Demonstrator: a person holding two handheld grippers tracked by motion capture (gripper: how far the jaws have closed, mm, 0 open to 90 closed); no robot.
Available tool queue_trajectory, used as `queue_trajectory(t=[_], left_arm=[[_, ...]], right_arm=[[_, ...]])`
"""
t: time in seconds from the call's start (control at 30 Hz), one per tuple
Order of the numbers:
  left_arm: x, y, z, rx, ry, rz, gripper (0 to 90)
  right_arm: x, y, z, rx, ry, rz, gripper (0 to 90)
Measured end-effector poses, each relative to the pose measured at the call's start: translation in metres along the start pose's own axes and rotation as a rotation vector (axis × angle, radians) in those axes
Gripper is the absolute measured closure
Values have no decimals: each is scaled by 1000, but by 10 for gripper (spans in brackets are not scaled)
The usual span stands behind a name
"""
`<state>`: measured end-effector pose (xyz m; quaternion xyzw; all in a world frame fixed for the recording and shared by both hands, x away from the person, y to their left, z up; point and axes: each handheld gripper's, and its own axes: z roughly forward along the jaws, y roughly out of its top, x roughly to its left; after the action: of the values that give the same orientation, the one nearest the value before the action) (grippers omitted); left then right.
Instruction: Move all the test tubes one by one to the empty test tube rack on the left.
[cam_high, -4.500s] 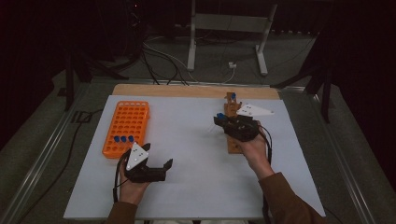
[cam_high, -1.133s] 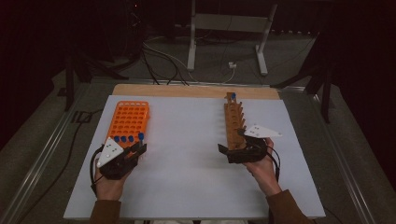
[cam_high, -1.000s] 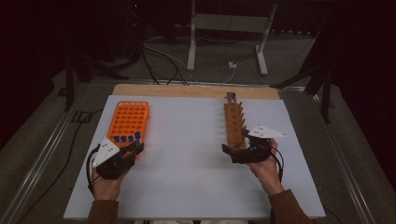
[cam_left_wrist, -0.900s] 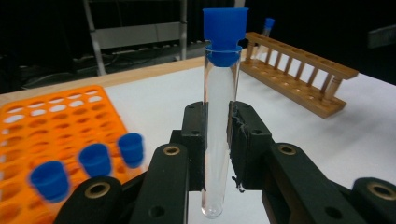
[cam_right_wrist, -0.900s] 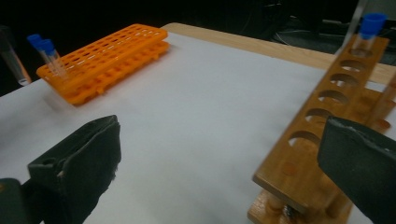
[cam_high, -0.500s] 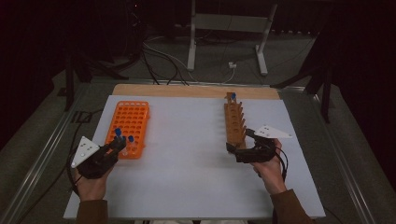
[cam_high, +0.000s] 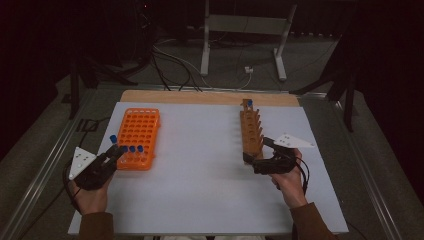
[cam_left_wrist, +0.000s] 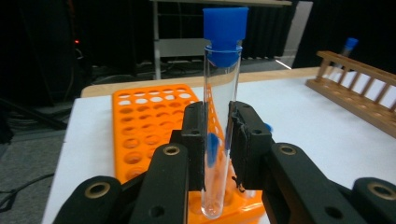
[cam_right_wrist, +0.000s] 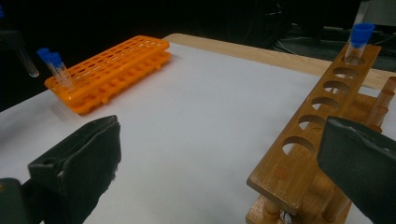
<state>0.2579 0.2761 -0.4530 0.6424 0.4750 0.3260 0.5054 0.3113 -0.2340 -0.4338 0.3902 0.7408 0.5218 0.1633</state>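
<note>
Left gripper (cam_left_wrist: 217, 140) clamped on an upright blue-capped test tube (cam_left_wrist: 220, 116), held off the orange rack's (cam_high: 138, 137) near-left corner, hand low and angled inward. Right gripper (cam_high: 255, 164) spread wide, holding nothing, resting by the wooden rack's (cam_high: 251, 131) near end.

Both grippers, left (cam_high: 114, 152) and right (cam_high: 248, 161), are black, each topped by a pale three-cornered plate and trailing a black cable. The jaws carry round brass-ringed pivot holes. Brown sleeves cover the forearms.
</note>
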Motion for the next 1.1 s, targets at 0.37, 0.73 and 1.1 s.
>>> queue_trajectory(t=[0.37,0.73,1.1], left_arm=[[11,-10,12,33,81,-6,779],[13,-21,22,39,92,-25,778],[14,-24,31,54,94,-20,778]], right_arm=[[0,0,0,-8,13,0,0],[0,-2,1,0,17,5,0],[-1,-4,2,3,22,10,0]])
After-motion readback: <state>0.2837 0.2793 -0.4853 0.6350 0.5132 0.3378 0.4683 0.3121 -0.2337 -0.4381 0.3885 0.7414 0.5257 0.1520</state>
